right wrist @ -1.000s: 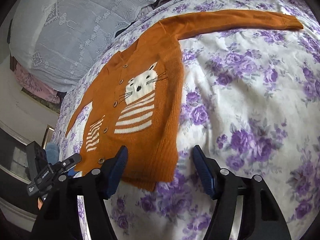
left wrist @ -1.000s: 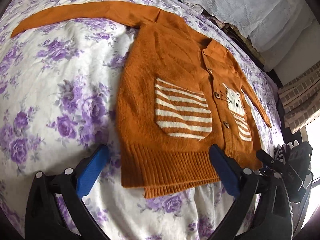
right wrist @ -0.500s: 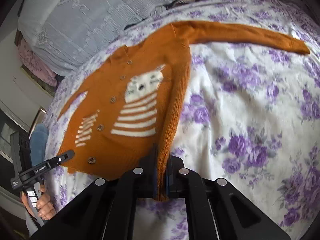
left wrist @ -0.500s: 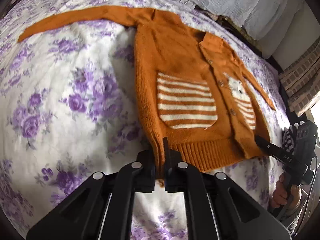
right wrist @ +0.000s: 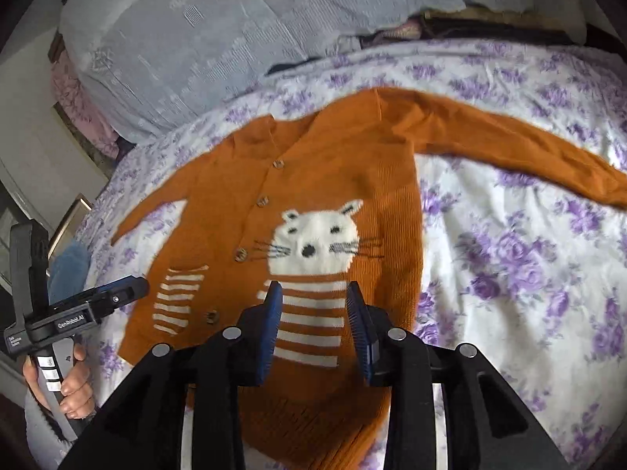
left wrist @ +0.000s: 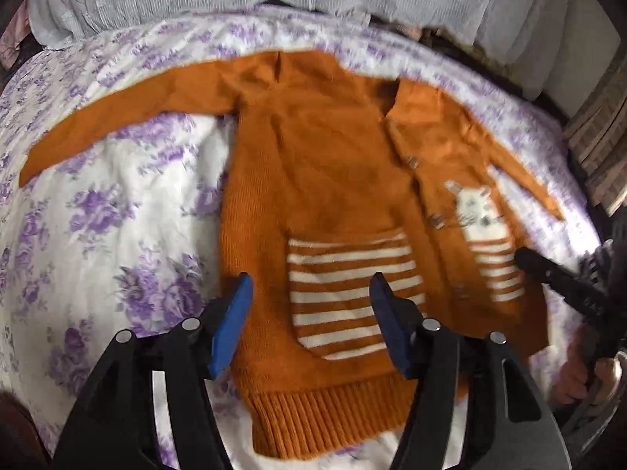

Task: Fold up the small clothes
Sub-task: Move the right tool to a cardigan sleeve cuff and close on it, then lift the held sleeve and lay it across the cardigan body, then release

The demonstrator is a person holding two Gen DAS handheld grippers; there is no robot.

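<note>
Nearest, the left hand-held gripper (left wrist: 309,313) is hovering released, jaws spread wide, over the lower left panel of the cardigan; nothing is lying between its blue pads (left wrist: 231,325).

Item: right hand-held gripper (right wrist: 313,329), likewise released, jaws parted and holding nothing, is hanging above the striped band under the cat motif (right wrist: 317,243).

Item: child's orange knitted cardigan (left wrist: 337,180), lying face up and spread flat on the bed, is sitting with its ribbed hem (left wrist: 325,419) nearest, its striped pocket (left wrist: 352,293) just beyond, its buttons (right wrist: 241,254) fastened down the front, and both sleeves stretched outward.

Handling, as judged: it is looking soft, light and limp, a chunky knit with enough grip that slipping seems unlikely, though it may be stretching or sagging if lifted by one point. The hem corners, side seams, shoulders and sleeve cuffs are offering the firmest holds; a pinch taking both layers should be keeping the panels together.

Item: floral bedspread (left wrist: 109,235), white with purple blooms, is carrying the garment.

Farthest, a pale grey pillow (right wrist: 243,27) is resting at the head of the bed.
</note>
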